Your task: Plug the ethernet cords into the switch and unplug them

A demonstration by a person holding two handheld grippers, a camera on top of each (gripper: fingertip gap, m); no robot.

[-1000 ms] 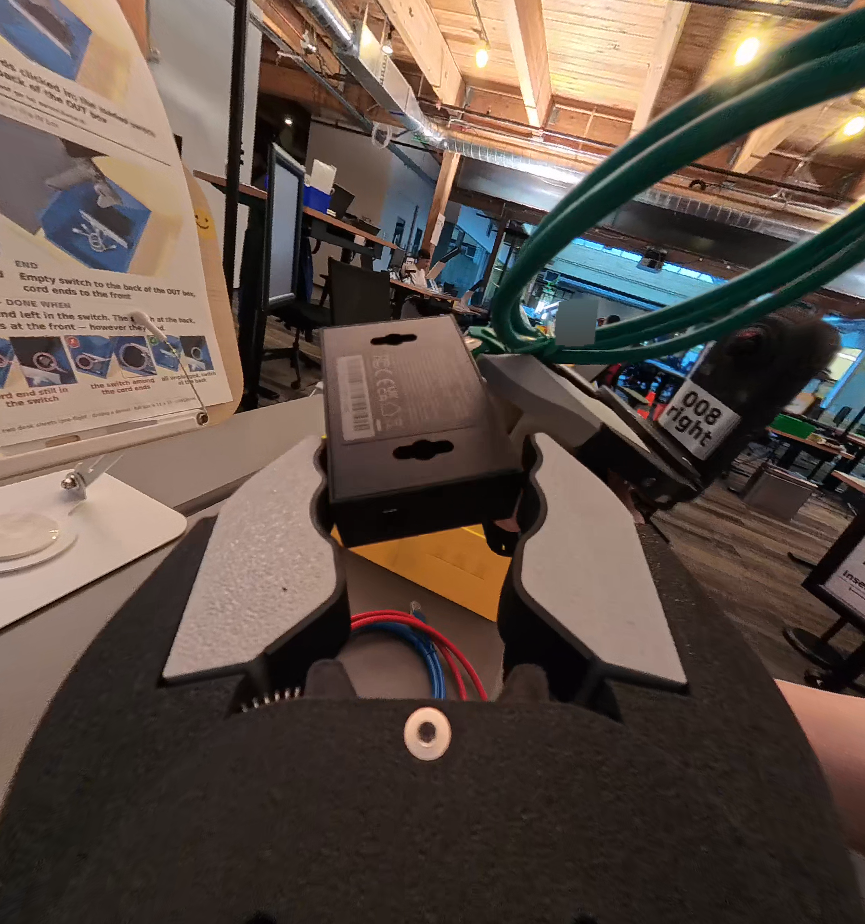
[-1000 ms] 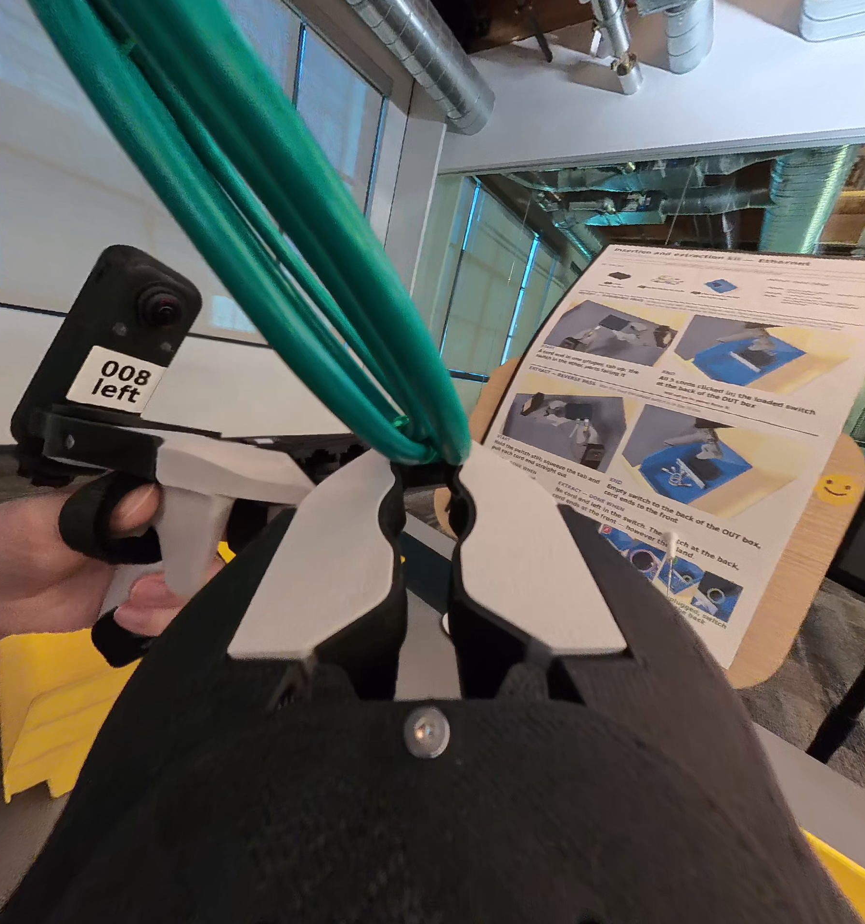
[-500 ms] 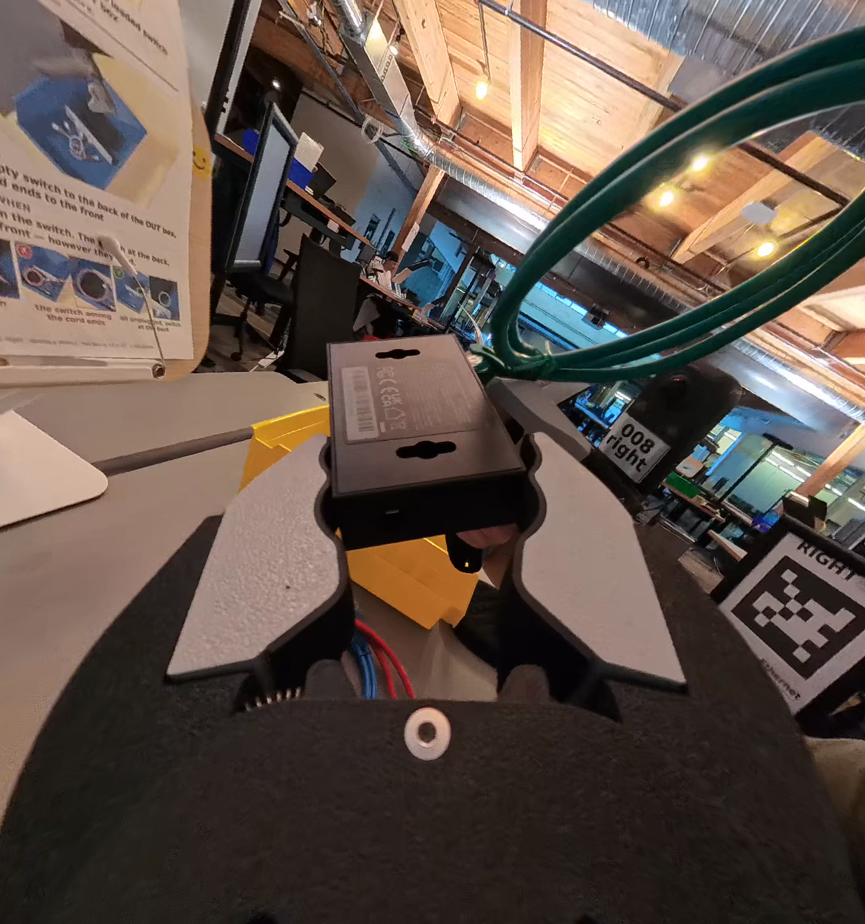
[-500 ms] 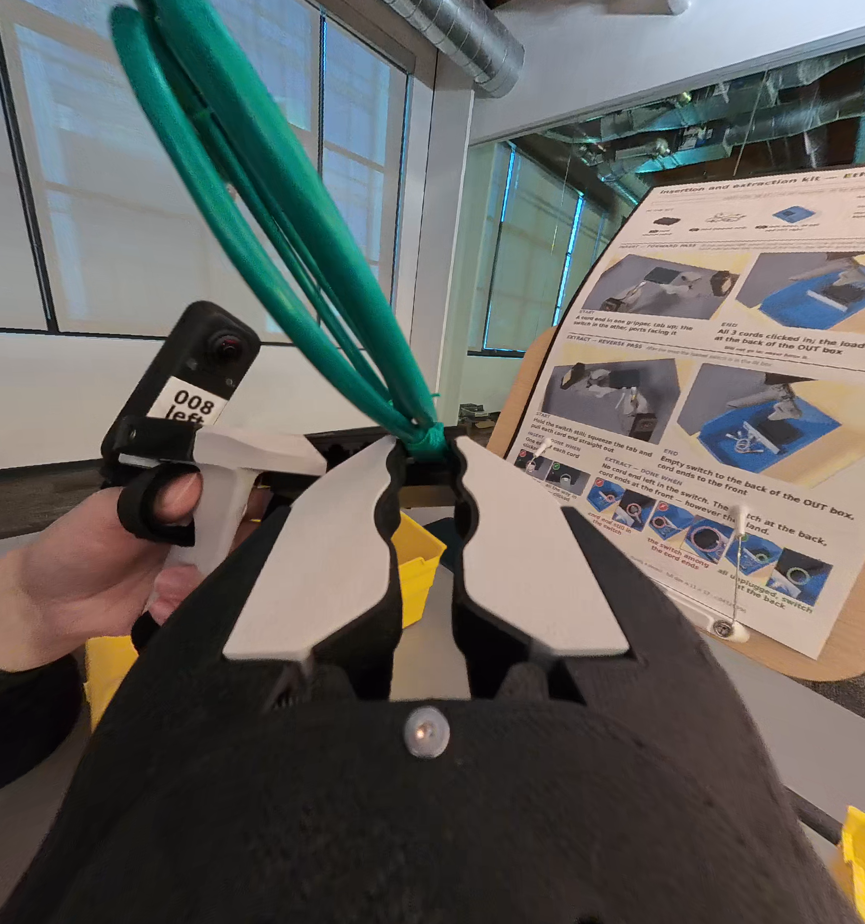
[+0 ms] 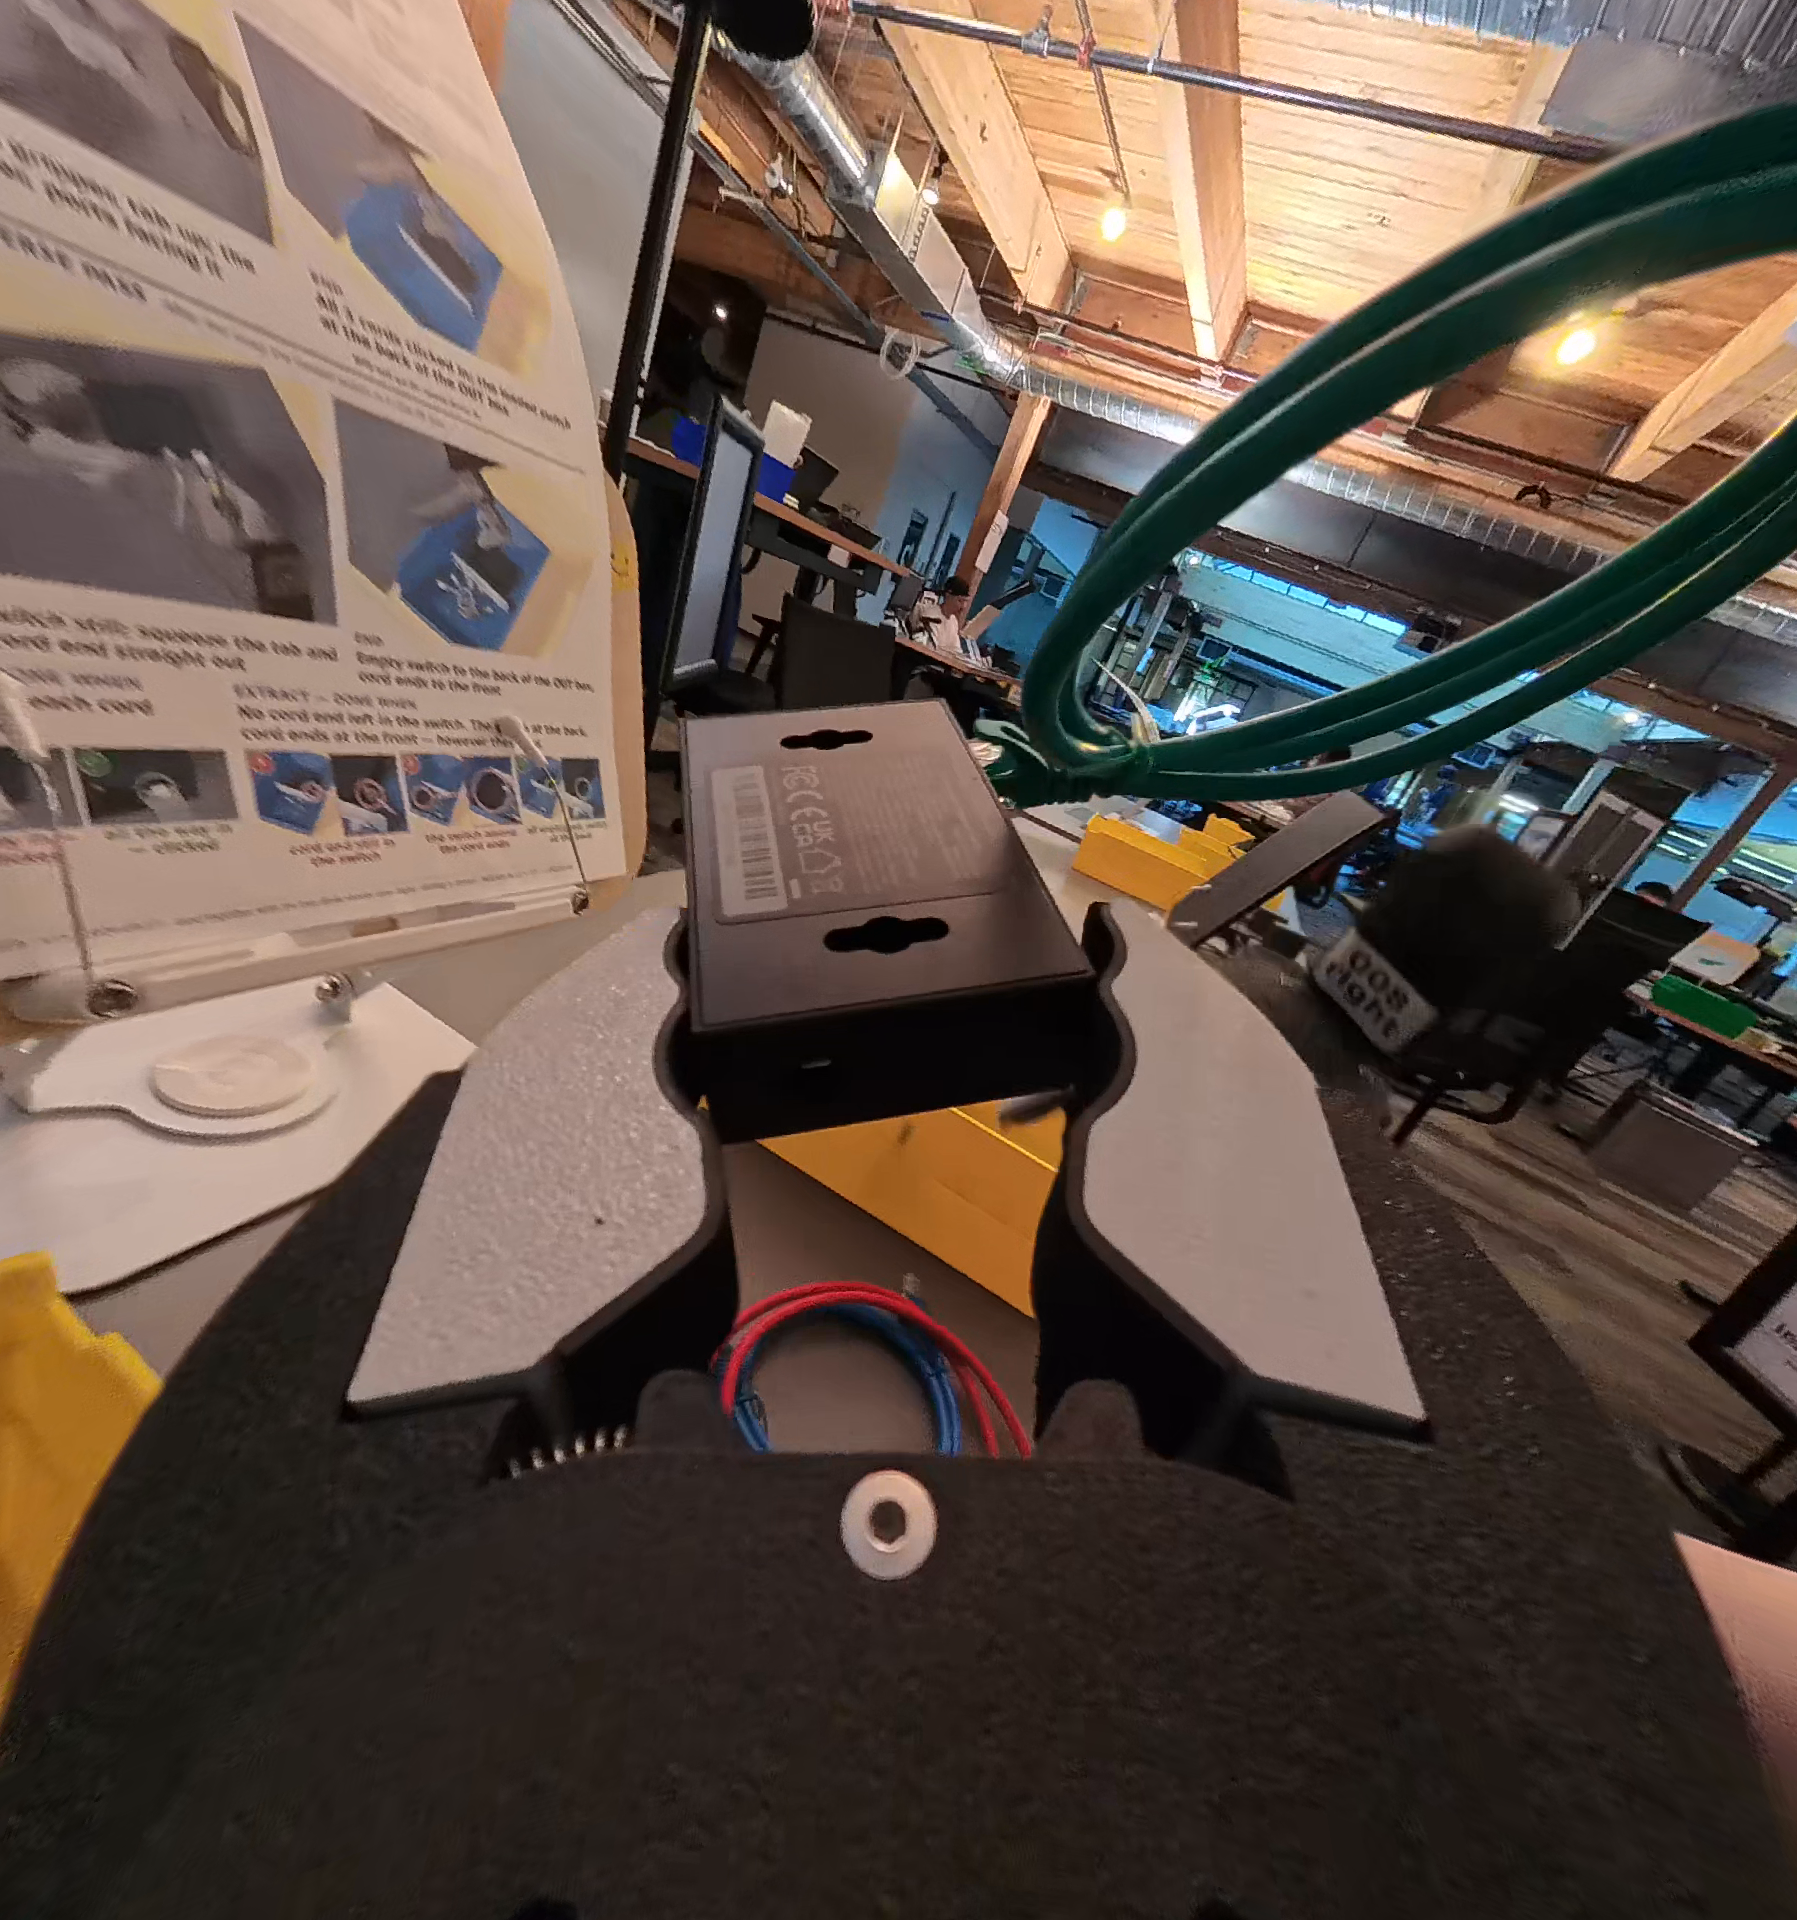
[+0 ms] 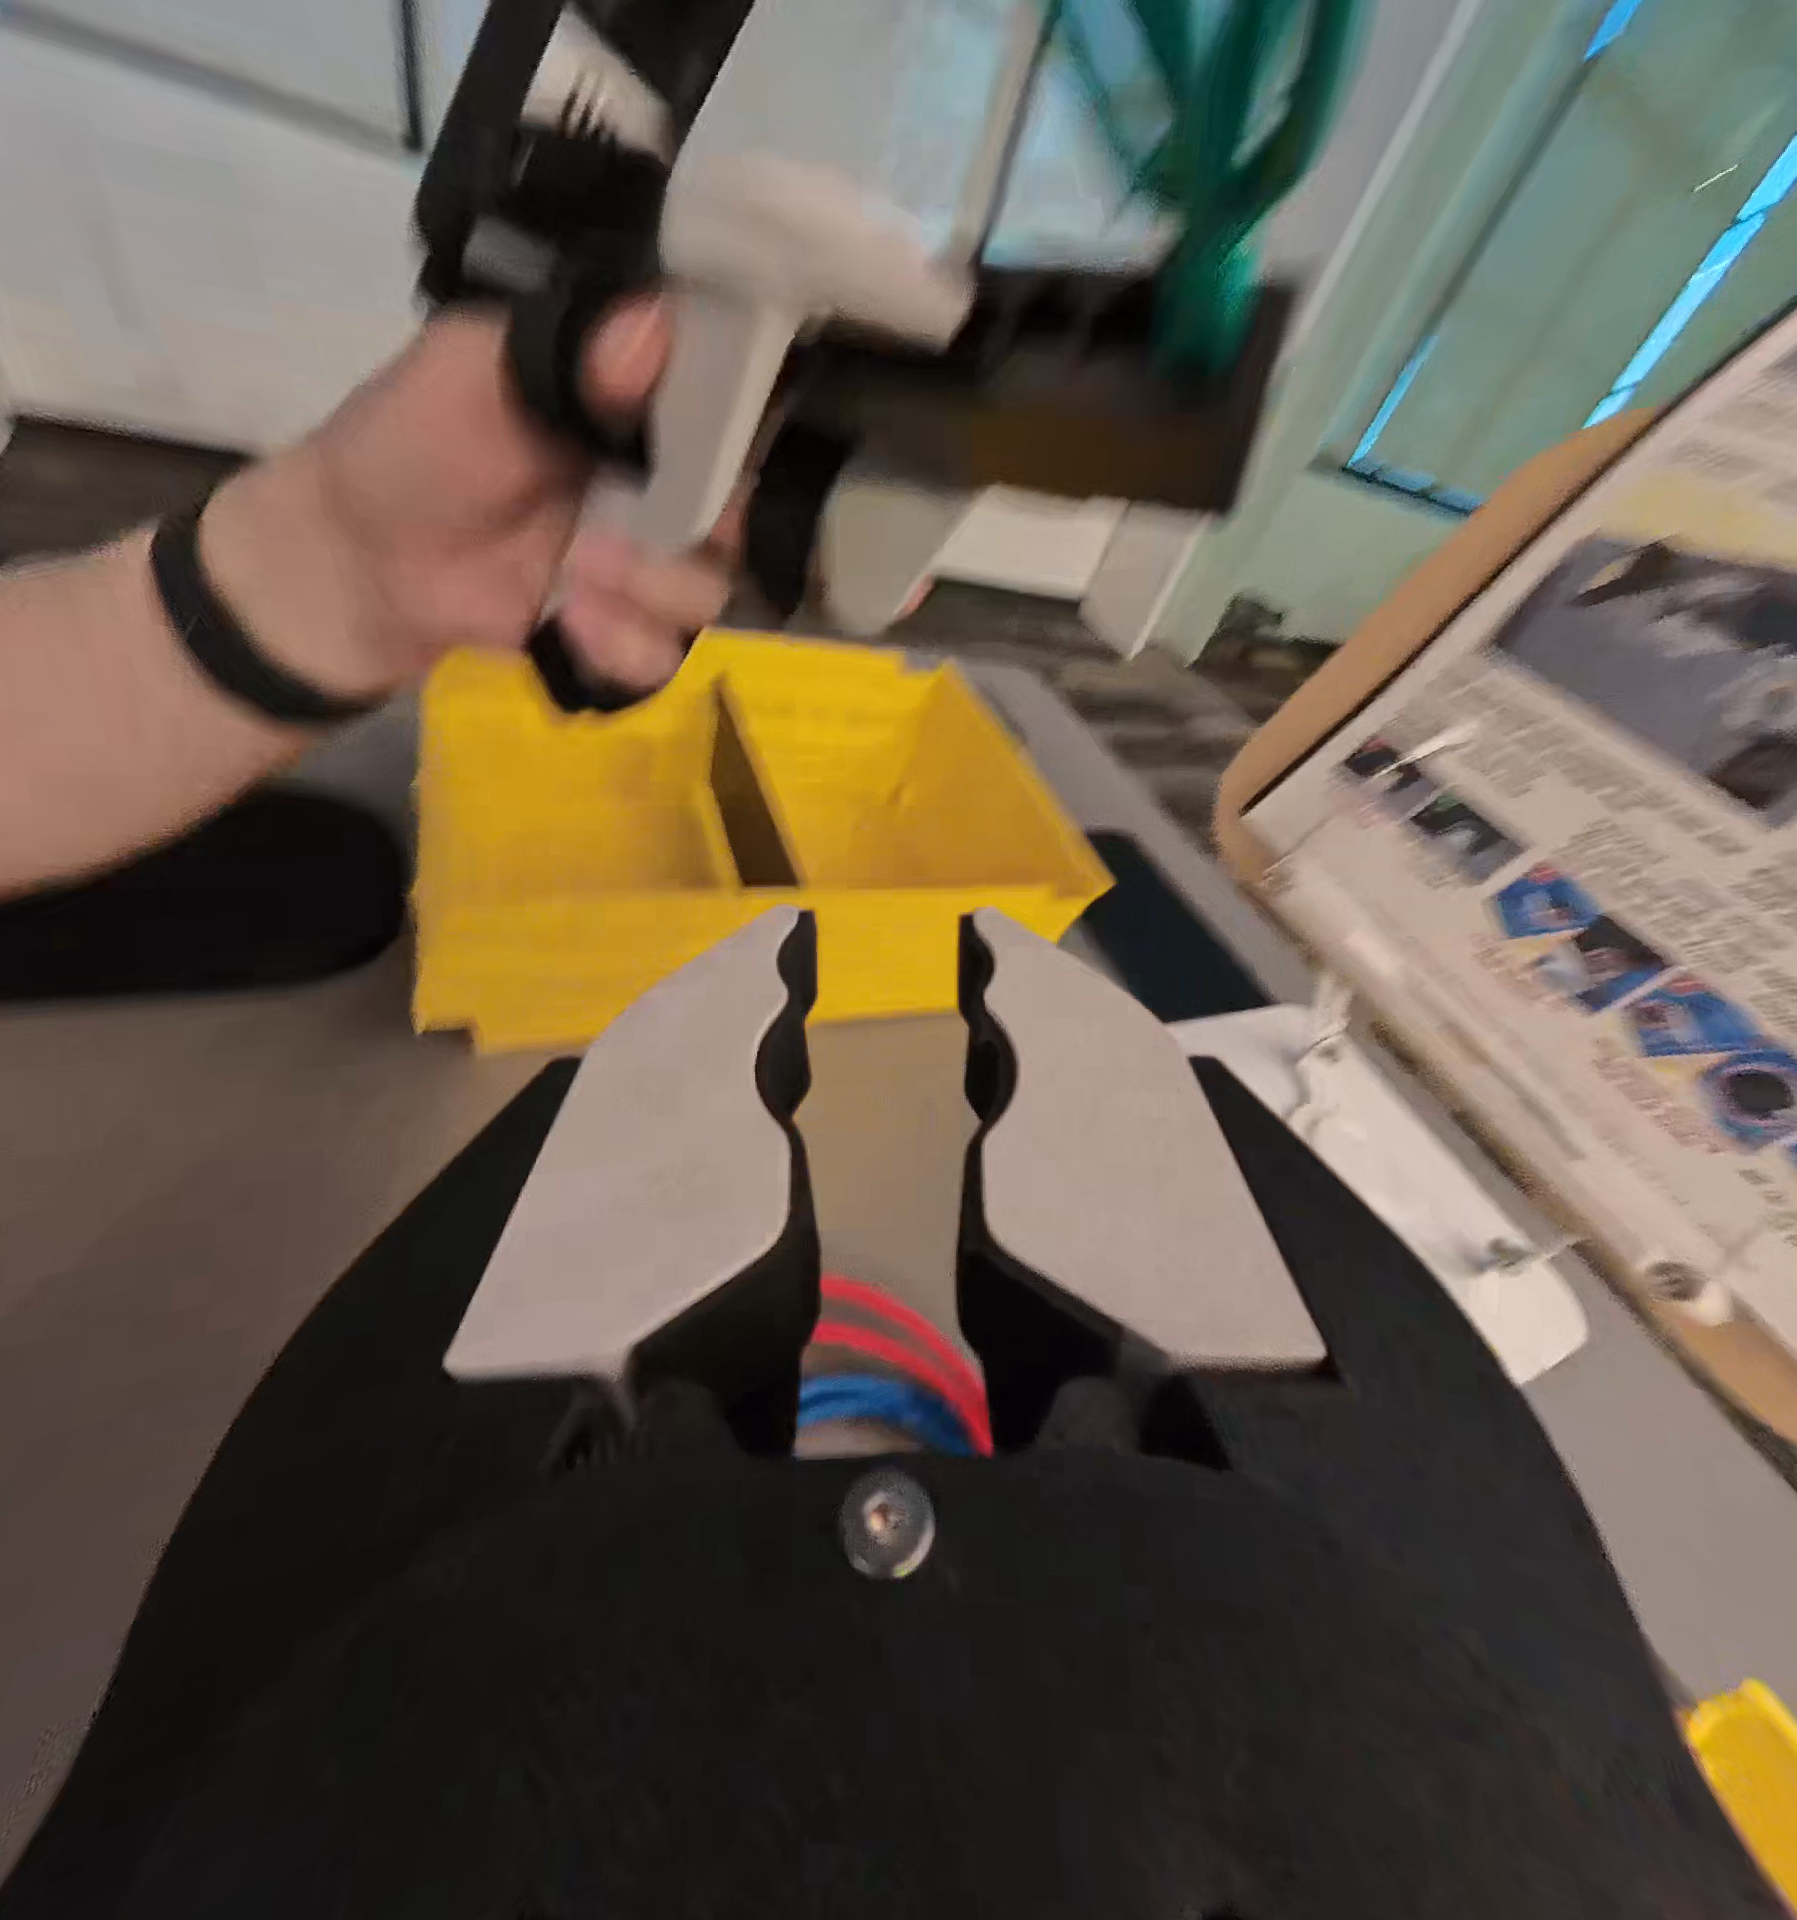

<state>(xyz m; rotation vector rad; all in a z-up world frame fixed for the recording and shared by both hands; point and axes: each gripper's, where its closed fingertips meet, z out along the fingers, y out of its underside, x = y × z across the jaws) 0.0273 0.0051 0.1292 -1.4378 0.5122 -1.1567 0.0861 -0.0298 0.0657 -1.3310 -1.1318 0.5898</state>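
The black ethernet switch (image 5: pixel 873 914) is pinched, underside up, in the left tongs (image 5: pixel 889 1023), with the green cord (image 5: pixel 1393 582) apparently plugged at its far end. The right tongs (image 6: pixel 886 971) are spread and empty above the worktop (image 6: pixel 198 1143), near the yellow bin (image 6: pixel 728 821). The red and blue cords (image 6: pixel 889 1371) below are probably to be picked next.

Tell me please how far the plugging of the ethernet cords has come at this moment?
Done, it seems: the coiled green ethernet cord hangs from the far end of the flat black switch, apparently plugged in. In hand: the left gripper clamps the switch above the yellow plastic bin; the right gripper is open and empty. Left: the red cord and blue cord lie loose below, then all unplugging.
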